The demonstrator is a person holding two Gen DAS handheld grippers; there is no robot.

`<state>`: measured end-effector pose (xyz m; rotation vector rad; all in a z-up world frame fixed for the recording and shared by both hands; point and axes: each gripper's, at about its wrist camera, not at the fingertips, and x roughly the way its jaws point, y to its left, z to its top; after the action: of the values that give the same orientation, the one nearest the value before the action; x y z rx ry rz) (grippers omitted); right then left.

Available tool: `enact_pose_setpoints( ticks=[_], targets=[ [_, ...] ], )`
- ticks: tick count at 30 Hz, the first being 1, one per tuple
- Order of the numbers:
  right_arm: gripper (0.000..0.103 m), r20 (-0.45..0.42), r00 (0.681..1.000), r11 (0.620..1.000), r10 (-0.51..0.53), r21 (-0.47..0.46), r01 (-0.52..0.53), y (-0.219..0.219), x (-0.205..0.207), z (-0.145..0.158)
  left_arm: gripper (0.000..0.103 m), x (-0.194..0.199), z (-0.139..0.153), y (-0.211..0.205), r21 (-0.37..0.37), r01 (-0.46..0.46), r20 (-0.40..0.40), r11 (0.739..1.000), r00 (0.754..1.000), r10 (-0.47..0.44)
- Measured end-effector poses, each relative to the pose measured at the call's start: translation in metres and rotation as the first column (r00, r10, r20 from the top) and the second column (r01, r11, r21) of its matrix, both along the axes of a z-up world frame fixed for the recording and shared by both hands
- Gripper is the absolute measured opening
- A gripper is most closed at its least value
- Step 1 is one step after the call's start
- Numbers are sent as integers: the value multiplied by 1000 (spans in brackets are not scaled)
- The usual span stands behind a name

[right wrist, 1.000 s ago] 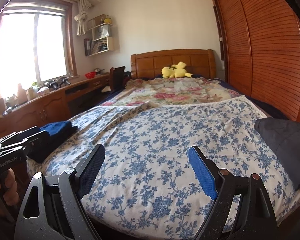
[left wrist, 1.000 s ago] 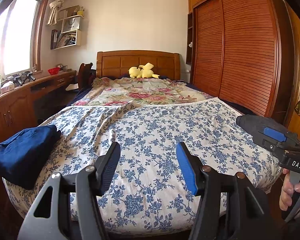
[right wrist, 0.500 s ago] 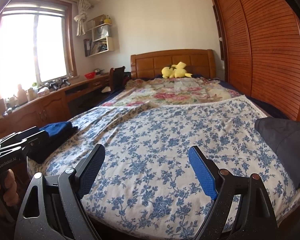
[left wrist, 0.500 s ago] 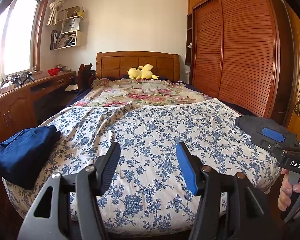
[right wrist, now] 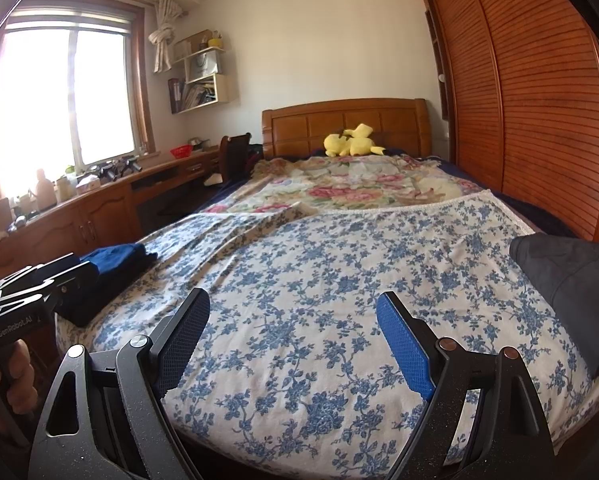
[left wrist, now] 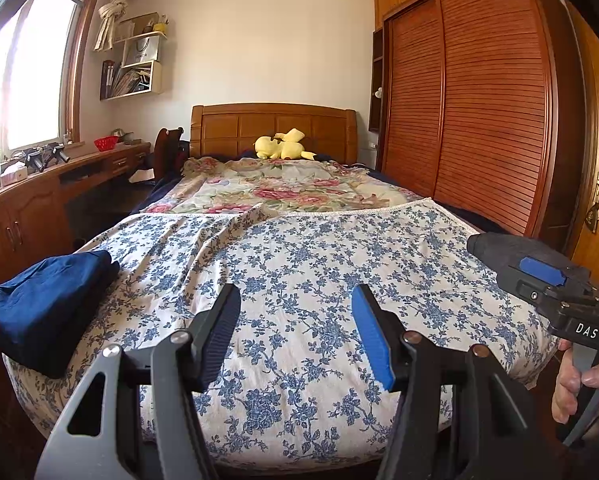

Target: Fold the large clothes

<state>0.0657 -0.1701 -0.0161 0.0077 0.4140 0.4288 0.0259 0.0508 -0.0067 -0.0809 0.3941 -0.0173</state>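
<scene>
Both grippers are hanging just off the foot edge of the bed, nothing between the jaws of either. The left gripper [left wrist: 295, 332] is sitting about half open, the right gripper [right wrist: 293, 344] is spread noticeably wider. Right past them the blue floral sheet [left wrist: 299, 264] is lying flat over the near half of the bed. A folded navy garment [left wrist: 39, 304] is resting at the near left corner, and a dark grey garment [right wrist: 571, 284] is lying at the right edge. Further up, a pink floral quilt [left wrist: 283, 188] is covering the far half, with a yellow plush toy [left wrist: 281, 146] sitting by the headboard [left wrist: 227, 128].
</scene>
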Motion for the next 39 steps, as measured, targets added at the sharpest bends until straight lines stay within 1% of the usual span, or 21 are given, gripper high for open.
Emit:
enact_pose_setpoints(
  ticks=[39],
  targets=[
    [87,-3,1000,1000,-8,6,8,-1,0,-1,58,-4,7,-11,0,15,12,1000,1000,-15]
  ],
)
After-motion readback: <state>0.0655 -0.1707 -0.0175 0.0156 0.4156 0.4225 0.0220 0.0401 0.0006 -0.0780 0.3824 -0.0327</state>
